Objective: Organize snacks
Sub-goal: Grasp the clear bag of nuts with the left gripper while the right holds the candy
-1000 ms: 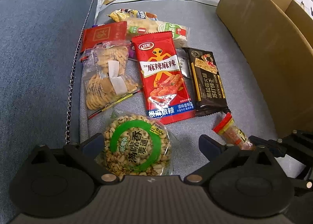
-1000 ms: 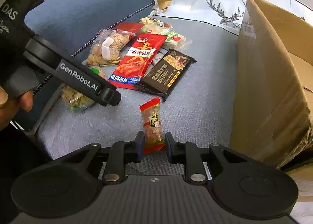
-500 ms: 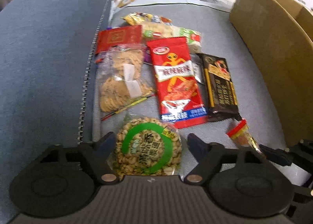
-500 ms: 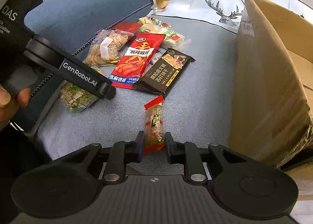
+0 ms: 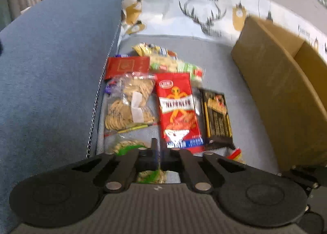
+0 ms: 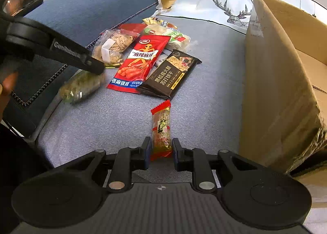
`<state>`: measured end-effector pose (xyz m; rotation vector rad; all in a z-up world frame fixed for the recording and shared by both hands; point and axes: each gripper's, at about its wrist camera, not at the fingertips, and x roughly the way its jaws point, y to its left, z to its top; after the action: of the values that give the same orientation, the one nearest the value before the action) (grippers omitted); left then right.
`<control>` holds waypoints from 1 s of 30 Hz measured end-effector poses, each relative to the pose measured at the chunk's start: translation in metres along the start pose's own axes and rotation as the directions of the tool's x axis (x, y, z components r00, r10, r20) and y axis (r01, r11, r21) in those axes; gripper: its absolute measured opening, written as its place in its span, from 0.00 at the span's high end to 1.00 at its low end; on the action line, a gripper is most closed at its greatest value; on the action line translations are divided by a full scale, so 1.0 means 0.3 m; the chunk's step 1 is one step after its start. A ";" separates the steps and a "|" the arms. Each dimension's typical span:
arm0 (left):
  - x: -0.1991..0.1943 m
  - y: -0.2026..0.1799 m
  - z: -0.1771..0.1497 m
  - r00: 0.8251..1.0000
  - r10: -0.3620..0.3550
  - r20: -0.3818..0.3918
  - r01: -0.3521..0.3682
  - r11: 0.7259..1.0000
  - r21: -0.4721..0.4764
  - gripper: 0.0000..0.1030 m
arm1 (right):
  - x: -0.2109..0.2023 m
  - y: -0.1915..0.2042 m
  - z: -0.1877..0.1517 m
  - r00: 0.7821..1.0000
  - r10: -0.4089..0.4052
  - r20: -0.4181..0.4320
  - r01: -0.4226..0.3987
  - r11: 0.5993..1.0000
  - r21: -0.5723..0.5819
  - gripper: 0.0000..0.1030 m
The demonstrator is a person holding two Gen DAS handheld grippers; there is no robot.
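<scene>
Gripping the wrapper edge of the round green-labelled puffed snack, my left gripper is showing its jaws pressed tight together on the thin plastic, and the pack is hanging under them, blurred, beside the sofa's blue armrest. I am holding the small red-ended bar in my right gripper, whose jaws are standing narrowly apart with the bar's near end clamped between the blue pads, its far end pointing away over the grey seat. Other snacks are lying in a cluster farther along the seat: a red spicy strip pack, a black cracker pack just beside and partly overlapping it, a clear cookie bag near the armrest, and more packets behind. I am seeing the open cardboard box standing on the seat to the right, well apart from the cluster.
</scene>
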<state>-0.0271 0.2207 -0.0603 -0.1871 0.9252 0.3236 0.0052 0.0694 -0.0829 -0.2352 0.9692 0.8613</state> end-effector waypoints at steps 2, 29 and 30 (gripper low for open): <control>-0.024 0.014 -0.002 0.998 -0.055 0.036 0.055 0.998 -0.017 1.00 | 0.000 0.002 0.001 1.000 -0.001 0.000 0.001 1.000 0.001 0.78; 0.101 -0.053 -0.015 0.965 0.238 -0.107 -0.225 0.966 0.124 0.44 | -0.002 0.007 0.004 1.000 -0.007 -0.001 0.007 1.000 0.001 0.78; 0.095 -0.061 -0.013 0.966 0.241 -0.097 -0.229 0.965 0.126 0.47 | -0.002 0.008 0.003 1.000 -0.008 -0.001 0.008 1.000 0.001 0.78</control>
<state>-0.0079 0.2080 -0.0852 0.0108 1.0766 0.4825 0.0037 0.0712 -0.0812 -0.2384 0.9686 0.8532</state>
